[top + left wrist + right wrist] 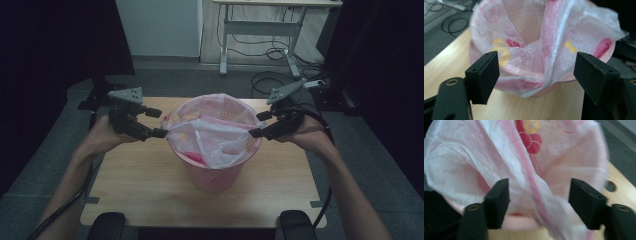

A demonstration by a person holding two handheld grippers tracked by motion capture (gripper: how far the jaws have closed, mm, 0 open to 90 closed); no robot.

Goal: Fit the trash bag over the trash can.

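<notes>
Pink mesh wastebasket (215,175) stands mid-table, lined with a flower-printed plastic bag (215,135). Left gripper (156,122) and right gripper (257,124) flank its rim, jaws apart, clamping nothing.

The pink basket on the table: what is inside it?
Inside the pink basket is a thin white plastic bag with pink and yellow prints, draped over its rim. The bag covers the basket's bottom, so any contents are hidden.

A small rectangular table with a pale wood-grain top (145,185) stands on grey carpeted floor (45,165). On it, towards the far middle, sits a round pink plastic lattice basket (215,177), lined with a thin white-and-pink flowered plastic bag (220,137).
</notes>
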